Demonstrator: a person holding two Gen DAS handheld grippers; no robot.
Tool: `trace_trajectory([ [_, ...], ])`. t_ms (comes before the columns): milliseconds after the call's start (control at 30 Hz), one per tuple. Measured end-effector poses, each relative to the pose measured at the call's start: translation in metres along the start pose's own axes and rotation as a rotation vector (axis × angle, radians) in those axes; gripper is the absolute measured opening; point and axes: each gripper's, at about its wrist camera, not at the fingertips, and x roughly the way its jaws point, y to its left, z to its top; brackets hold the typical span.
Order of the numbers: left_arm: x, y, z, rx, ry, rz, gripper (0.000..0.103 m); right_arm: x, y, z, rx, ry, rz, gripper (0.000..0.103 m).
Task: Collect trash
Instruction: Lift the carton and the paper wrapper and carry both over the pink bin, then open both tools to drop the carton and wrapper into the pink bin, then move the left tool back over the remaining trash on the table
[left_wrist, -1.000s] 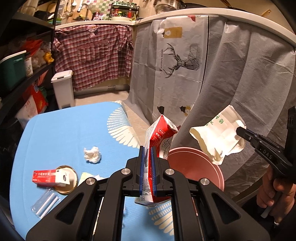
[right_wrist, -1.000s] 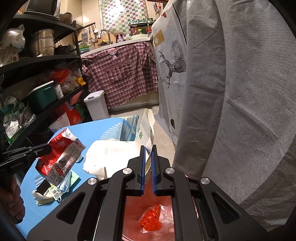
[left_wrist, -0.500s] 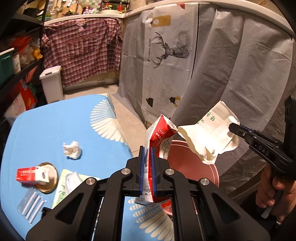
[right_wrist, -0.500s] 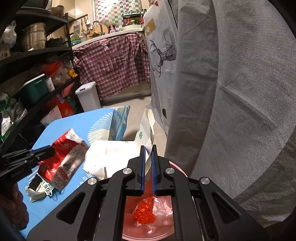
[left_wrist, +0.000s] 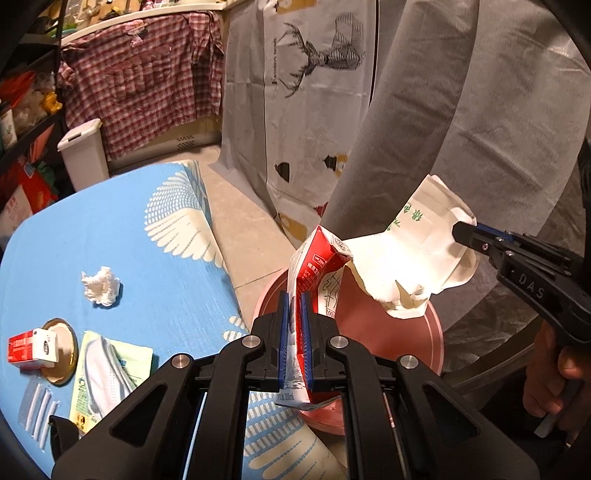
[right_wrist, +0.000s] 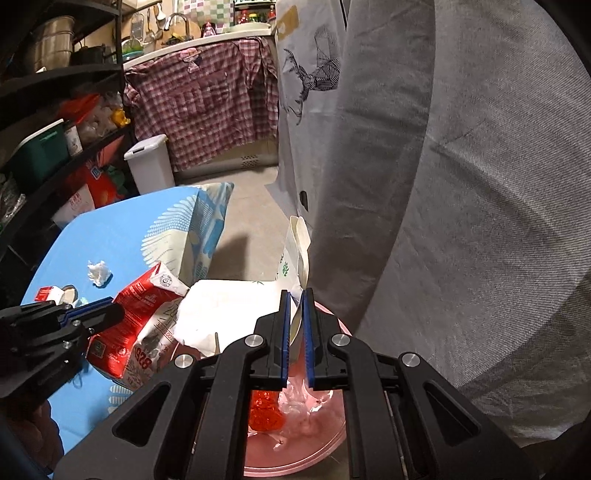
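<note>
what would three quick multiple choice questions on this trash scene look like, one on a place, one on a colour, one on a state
1. Where is the crumpled tissue?
A. in the bin
B. on the blue tablecloth
C. on the floor

2. What colour is the trash bin below the grippers?
A. pink
B. green
C. black

3. What is the left gripper doing?
A. open and empty
B. shut on the white paper bag
C. shut on the red milk carton

Answers:
1. B, the tissue lies on the blue tablecloth, apart from the other litter.
2. A, the round rim reads pink in both views.
3. C, its blue pads pinch the red milk carton above the bin, while the right gripper is shut on the white paper bag.
</note>
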Motion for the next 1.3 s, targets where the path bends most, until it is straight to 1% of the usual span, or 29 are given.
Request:
trace_trajectory([
  [167, 0.005, -0.001, 0.001, -0.004, 0.011, -0.010, 0.007, 0.004, 0.000, 0.000, 0.002, 0.010, -0.014, 0.012],
  [267, 0.007, -0.003, 0.001, 0.005, 0.014, -0.017, 0.008, 0.005, -0.001, 0.000, 0.005, 0.013, -0.012, 0.013],
  [300, 0.007, -0.003, 0.001, 0.006, 0.014, -0.016, 0.008, 0.005, -0.001, 0.000, 0.005, 0.011, -0.013, 0.014],
  [367, 0.007, -0.001, 0.002, -0.003, 0.010, -0.019, 0.008, 0.004, -0.001, 0.000, 0.005, 0.006, -0.012, 0.020],
  [400, 0.006, 0.000, 0.002, -0.006, 0.009, -0.019, 0.008, 0.004, -0.001, 0.000, 0.003, 0.003, -0.012, 0.024],
  [433, 0.006, 0.001, 0.002, -0.008, 0.006, -0.017, 0.008, 0.004, -0.001, 0.000, 0.001, 0.001, -0.011, 0.026],
  [633, -0.007, 0.009, 0.003, -0.013, -0.021, -0.008, 0.008, -0.001, 0.004, -0.001, -0.013, -0.024, 0.013, 0.027],
  [767, -0.022, 0.017, 0.004, -0.016, -0.047, -0.004, 0.008, -0.009, 0.012, -0.001, -0.039, -0.060, 0.033, 0.027],
  [967, -0.053, 0.040, 0.006, -0.044, -0.106, 0.017, 0.008, -0.024, 0.024, 0.000, -0.067, -0.122, 0.058, 0.027],
  [1167, -0.077, 0.066, 0.003, -0.072, -0.138, 0.048, 0.008, -0.036, 0.039, 0.002, -0.080, -0.158, 0.095, 0.027],
  [1300, -0.091, 0.083, -0.001, -0.091, -0.150, 0.072, 0.008, -0.040, 0.054, 0.002, -0.080, -0.163, 0.150, 0.025],
])
